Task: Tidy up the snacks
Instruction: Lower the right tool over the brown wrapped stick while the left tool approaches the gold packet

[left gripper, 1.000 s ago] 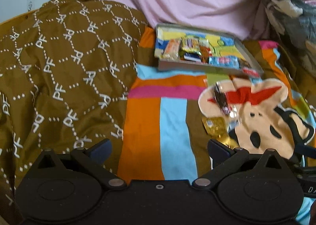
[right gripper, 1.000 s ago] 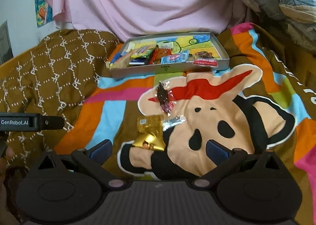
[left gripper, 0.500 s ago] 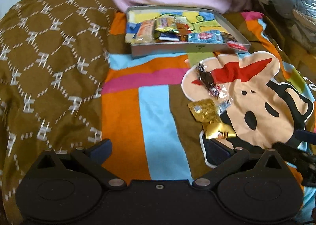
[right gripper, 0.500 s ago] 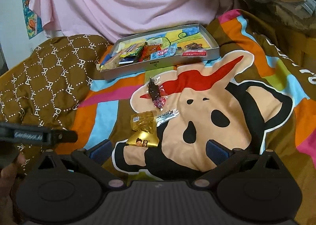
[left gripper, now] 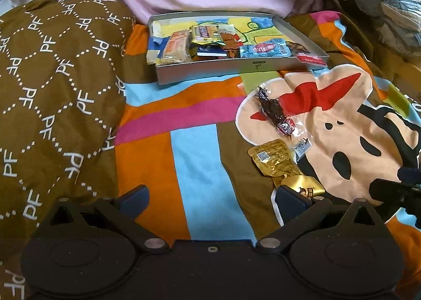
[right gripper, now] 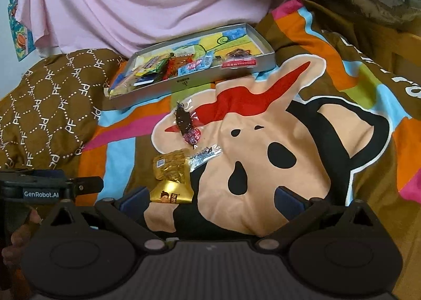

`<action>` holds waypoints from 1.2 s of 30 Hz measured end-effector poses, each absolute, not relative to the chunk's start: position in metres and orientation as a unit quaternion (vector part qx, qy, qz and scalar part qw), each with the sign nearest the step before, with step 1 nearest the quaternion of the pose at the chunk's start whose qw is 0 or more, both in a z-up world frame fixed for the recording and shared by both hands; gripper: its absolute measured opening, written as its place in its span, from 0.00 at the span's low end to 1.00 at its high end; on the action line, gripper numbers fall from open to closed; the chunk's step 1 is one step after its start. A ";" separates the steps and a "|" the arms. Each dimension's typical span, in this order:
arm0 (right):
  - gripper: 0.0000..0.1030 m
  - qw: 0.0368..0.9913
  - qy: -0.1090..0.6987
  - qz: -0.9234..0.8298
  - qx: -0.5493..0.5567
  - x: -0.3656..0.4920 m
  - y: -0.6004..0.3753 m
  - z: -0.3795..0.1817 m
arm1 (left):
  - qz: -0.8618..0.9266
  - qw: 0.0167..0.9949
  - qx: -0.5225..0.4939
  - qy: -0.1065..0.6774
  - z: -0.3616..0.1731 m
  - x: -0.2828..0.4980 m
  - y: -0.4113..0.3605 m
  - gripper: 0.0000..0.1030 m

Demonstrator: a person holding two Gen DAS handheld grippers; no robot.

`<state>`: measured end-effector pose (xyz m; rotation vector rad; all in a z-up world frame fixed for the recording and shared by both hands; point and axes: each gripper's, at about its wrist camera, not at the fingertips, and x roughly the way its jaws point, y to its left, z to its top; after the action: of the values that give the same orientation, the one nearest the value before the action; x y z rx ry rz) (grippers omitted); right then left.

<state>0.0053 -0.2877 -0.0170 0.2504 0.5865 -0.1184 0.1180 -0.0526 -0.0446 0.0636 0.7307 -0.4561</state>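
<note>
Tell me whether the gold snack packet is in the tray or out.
Out: the gold snack packet lies on the blanket, apart from the tray.

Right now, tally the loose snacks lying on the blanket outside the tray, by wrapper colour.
Gold wrappers: 2
Clear wrapper, dark snack: 1
Small clear packet: 1
Total: 4

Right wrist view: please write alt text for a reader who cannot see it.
The open right gripper hovers over a cartoon blanket, near two gold snack packets and a dark wrapped snack. Farther off sits a grey tray of snacks.
</note>
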 end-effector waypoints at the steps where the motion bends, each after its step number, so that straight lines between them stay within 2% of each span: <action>1: 1.00 0.948 0.289 -0.059 0.123 0.007 -0.288 -0.018 | -0.224 0.908 0.031 0.352 -0.046 0.119 -0.053 0.99; 14: 1.00 0.962 0.257 -0.058 0.073 0.026 -0.295 -0.013 | -0.263 0.910 0.052 0.316 -0.063 0.138 -0.084 0.99; 24: 1.00 0.960 0.281 0.000 0.008 0.102 -0.296 -0.008 | -0.329 0.885 0.079 0.320 -0.083 0.140 -0.091 0.99; 36: 0.79 0.940 0.333 0.020 -0.067 0.179 -0.262 -0.038 | -0.334 0.873 0.036 0.353 -0.088 0.150 -0.083 0.99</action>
<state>0.1792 -0.2619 -0.0385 -0.1378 0.6804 0.0404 0.1496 -0.0826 -0.0883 0.0742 0.7366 -0.6987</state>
